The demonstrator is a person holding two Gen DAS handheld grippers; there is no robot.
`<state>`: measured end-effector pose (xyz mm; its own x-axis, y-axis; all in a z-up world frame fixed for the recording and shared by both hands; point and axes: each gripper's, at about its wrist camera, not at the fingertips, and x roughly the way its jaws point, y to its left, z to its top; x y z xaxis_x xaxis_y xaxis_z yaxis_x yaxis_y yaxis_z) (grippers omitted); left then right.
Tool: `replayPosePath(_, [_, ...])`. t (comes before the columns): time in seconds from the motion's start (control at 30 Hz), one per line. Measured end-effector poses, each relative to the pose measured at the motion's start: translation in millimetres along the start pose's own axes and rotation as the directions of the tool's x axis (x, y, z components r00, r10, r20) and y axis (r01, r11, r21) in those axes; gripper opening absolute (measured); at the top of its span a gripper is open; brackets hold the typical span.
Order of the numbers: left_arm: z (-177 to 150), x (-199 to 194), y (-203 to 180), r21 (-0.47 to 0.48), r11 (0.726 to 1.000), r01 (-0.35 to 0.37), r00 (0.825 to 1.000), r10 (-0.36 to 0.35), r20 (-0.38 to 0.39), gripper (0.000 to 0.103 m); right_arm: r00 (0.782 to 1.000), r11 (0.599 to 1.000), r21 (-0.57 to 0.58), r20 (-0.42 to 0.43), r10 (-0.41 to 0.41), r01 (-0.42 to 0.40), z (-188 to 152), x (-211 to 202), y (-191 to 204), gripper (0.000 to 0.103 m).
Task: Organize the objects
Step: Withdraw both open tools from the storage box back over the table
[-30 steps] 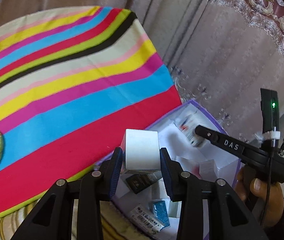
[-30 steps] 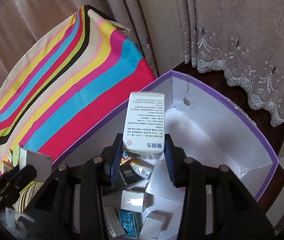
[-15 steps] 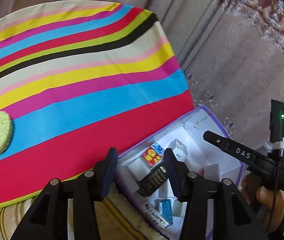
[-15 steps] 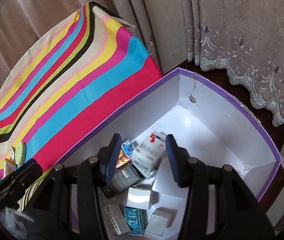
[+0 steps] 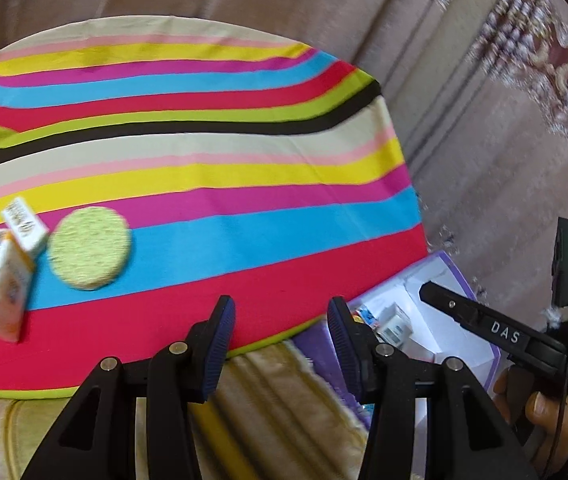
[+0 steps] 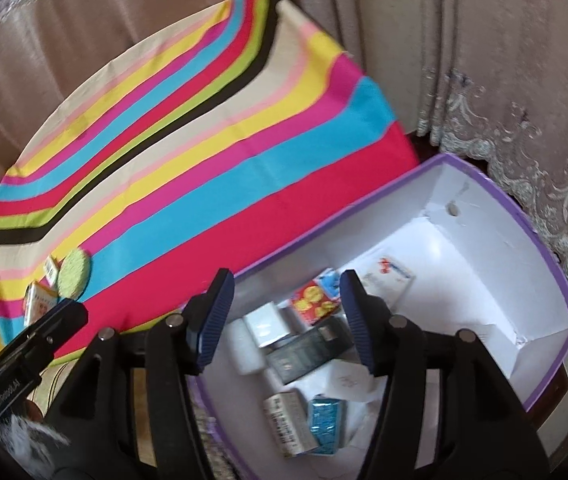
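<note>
My left gripper (image 5: 280,320) is open with nothing between its fingers, above the front edge of the striped table (image 5: 204,216). Two white and orange cartons (image 5: 0,284) lie at the table's left beside a round green pad (image 5: 90,254). My right gripper (image 6: 286,292) hangs over the purple-rimmed white box (image 6: 544,248); its jaws are opening and hold nothing. Several small medicine cartons (image 6: 316,300) lie loose on the box floor below it. The same box (image 5: 452,280) shows at the right of the left wrist view.
Beige curtains (image 6: 484,60) hang behind the table and box. A yellowish fringed cloth (image 5: 284,400) drapes below the table's front edge. A hand (image 5: 540,408) holds the right gripper's black handle. The left gripper's finger (image 6: 44,332) shows at the lower left of the right wrist view.
Both grippers opened and dropped their white cartons into the purple box. The left gripper then swung left over the table edge, bringing the pad and cartons into view. The right jaws keep widening.
</note>
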<state>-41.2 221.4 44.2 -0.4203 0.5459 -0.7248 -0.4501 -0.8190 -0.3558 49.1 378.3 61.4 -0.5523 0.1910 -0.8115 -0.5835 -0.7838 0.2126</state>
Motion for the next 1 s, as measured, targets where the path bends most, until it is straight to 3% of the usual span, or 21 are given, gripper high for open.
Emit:
replayPosePath(0.53, [-10, -70, 103, -0.206, 0.975, -0.089, 0.989, 0.111, 0.102, 0.050, 0.990, 0.969, -0.215, -0.091, 0.104, -0.121, -28, 17, 125, 0.072])
replayPosePath(1.0, [-28, -111, 190, -0.396, 0.901, -0.175, 0.964, 0.239, 0.117, 0.059, 0.955, 0.883, -0.376, -0.206, 0.215, -0.280, -63, 31, 229, 0.076])
